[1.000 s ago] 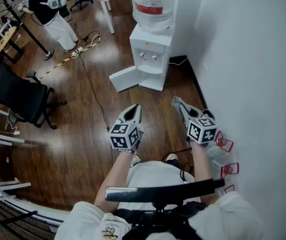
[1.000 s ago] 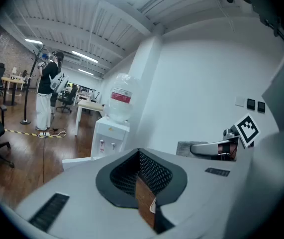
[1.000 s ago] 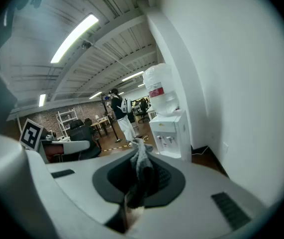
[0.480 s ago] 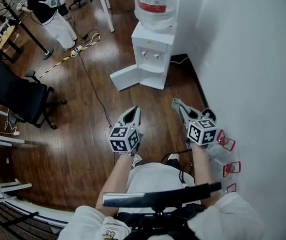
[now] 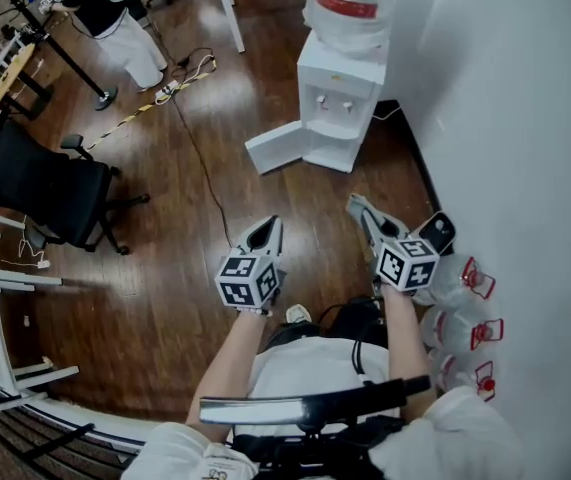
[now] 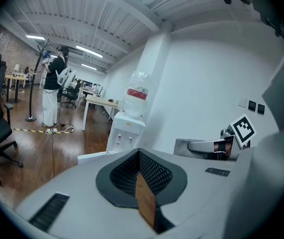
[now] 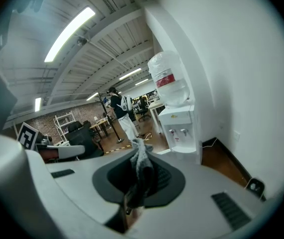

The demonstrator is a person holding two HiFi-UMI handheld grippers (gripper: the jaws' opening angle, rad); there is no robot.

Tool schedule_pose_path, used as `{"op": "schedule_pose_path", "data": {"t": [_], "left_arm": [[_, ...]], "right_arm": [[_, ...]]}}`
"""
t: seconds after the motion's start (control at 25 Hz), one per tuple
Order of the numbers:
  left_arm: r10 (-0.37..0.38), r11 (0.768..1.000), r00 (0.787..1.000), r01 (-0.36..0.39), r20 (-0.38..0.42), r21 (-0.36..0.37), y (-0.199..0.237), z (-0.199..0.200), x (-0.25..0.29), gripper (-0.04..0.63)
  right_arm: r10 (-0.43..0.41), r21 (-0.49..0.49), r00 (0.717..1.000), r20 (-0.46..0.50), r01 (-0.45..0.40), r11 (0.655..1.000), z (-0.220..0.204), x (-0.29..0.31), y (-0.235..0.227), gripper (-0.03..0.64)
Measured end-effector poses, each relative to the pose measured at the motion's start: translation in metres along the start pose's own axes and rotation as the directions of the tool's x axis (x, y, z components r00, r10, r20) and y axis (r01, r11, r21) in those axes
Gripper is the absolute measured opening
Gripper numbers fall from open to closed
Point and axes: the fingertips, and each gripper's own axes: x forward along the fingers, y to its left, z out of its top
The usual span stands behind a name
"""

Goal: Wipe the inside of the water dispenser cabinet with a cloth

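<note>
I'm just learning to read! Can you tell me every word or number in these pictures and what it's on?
No text here can be read.
Water bottle: the print on its red band is too blurred to read.
Water dispenser: a tiny mark on its front, too small to read.
Left marker cube and right marker cube: black-and-white square patterns, not words.

Dark wood floor, white wall
</note>
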Motion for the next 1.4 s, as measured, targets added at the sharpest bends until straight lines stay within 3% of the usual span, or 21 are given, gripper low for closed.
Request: {"op": "schedule_pose_path", "data": {"t": [0.28,0.6,0.92,1.12,1.4], "left_arm": [[-0.042,0.998,0.998,0.040,-0.042,-0.043,0.037,0.007,0.053,-0.014],[-0.055,0.995,0.994,0.047,-0.093,-0.084,0.079,0.030,0.165,-0.014],[-0.082,0.995,0.982,0.070,-0.169,-0.078,0.119,0.037,0.290,-0.014],[-0.123,0.991,0.969,0.111,-0.214,-0.069,0.153,0.011,0.348,-0.014],[-0.206,0.978,0.936,0.210,-0.285,-0.018,0.232,-0.078,0.436,-0.014]], "right_arm": [[-0.023,0.012,0.999,-0.025,0.024,1.000,0.008,0.044,-0.003,0.031],[-0.027,0.103,0.999,-0.044,0.032,0.994,0.032,0.136,-0.075,0.031],[-0.018,0.058,0.994,-0.107,0.025,0.998,0.047,0.245,-0.140,0.031],[-0.041,0.046,0.993,-0.107,0.046,0.998,0.031,0.302,-0.153,0.031],[-0.110,0.082,0.991,-0.070,0.116,0.990,-0.051,0.403,-0.192,0.031]]}}
